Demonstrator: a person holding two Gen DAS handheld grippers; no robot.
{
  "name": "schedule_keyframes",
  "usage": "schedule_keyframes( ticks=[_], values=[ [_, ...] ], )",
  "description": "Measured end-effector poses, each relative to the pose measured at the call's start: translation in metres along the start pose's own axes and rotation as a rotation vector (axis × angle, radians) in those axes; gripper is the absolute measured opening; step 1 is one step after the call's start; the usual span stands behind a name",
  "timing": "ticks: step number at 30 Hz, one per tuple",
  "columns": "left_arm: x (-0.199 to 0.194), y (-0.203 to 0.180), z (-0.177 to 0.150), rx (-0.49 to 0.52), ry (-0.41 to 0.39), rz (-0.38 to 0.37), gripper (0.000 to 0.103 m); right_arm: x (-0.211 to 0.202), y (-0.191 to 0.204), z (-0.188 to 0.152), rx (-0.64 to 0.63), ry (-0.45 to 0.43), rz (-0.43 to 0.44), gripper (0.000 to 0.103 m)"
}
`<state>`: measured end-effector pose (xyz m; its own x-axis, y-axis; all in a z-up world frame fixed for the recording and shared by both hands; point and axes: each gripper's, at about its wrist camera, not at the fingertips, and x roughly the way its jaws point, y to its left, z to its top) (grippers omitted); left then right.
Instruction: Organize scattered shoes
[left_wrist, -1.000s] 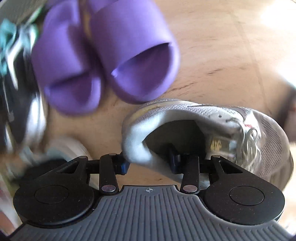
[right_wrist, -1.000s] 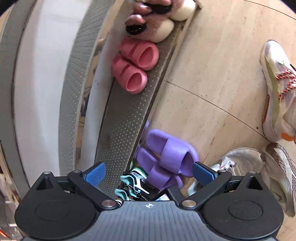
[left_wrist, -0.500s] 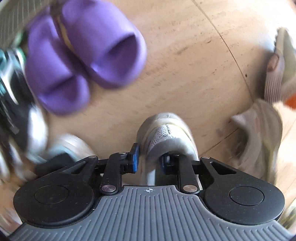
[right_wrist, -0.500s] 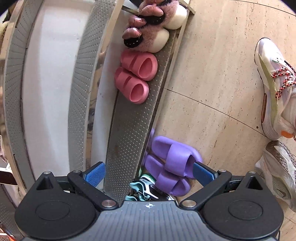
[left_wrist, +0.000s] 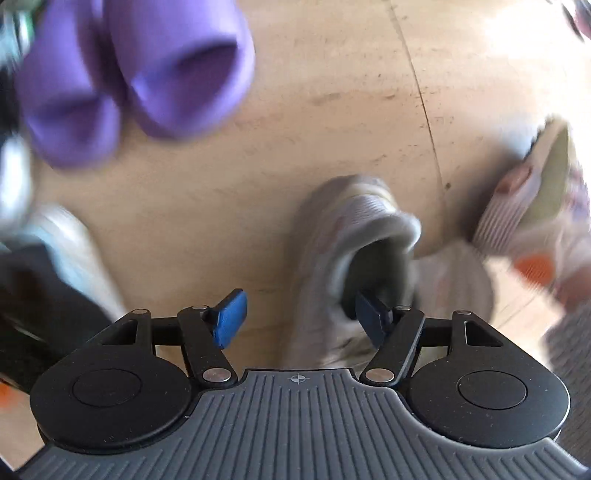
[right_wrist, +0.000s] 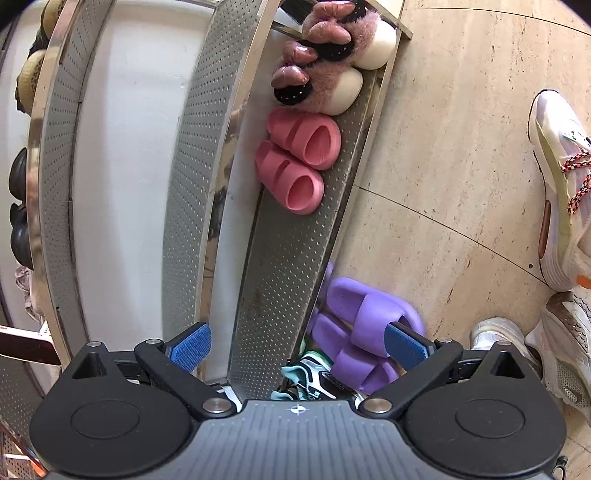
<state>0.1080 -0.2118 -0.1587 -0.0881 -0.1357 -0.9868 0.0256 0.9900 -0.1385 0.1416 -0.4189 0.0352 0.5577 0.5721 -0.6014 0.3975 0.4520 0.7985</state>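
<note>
Beige stone floor tiles (right_wrist: 454, 155) with thin dark seams fill the right side. On the left, a white wall (right_wrist: 125, 155) shows between curved bands of perforated metal, with a red-edged object (right_wrist: 26, 347) low down.

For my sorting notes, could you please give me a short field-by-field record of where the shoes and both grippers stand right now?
left gripper: jaws opening, pointing down over the grey sneaker; one finger inside its heel opening, pads not pressing on it
right gripper: jaws wide open, nothing between them
purple slides: side by side on the floor, at the rack's edge
pink sandals: paired on the low rack shelf
fluffy pink slippers: same shelf, beyond the pink sandals
white sneaker: on the floor, right side
</note>
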Motion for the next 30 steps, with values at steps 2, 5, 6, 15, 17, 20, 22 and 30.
schedule_keyframes(
  ticks=[2,5,6,15,17,20,22,30],
  values=[
    [-0.03,-0.008,-0.015,0.128,-0.148,-0.063,0.068,-0.001,0.0,0.0,-0.004,-0.003,-0.007,0.102],
    [-0.03,-0.033,-0.02,0.187,-0.082,-0.346,0.061,-0.003,-0.002,0.0,0.008,-0.004,-0.01,0.102],
    [-0.023,-0.043,-0.019,0.176,-0.046,-0.398,0.059,-0.004,-0.003,0.001,0.016,-0.003,-0.008,0.102],
    [0.042,-0.091,-0.013,0.14,0.072,-0.252,0.051,-0.018,-0.012,0.008,0.047,-0.018,0.021,0.102],
    [0.047,-0.092,-0.014,0.157,0.074,-0.203,0.057,-0.02,-0.015,0.009,0.059,-0.016,0.026,0.102],
    [0.055,-0.09,-0.015,0.18,0.081,-0.157,0.059,-0.024,-0.017,0.011,0.069,-0.014,0.042,0.102],
    [0.058,-0.09,-0.013,0.176,0.074,-0.176,0.072,-0.027,-0.017,0.011,0.073,-0.016,0.052,0.102],
    [0.082,-0.112,-0.007,0.152,0.097,-0.28,0.084,-0.029,-0.013,0.013,0.079,-0.022,0.071,0.102]
  ],
)
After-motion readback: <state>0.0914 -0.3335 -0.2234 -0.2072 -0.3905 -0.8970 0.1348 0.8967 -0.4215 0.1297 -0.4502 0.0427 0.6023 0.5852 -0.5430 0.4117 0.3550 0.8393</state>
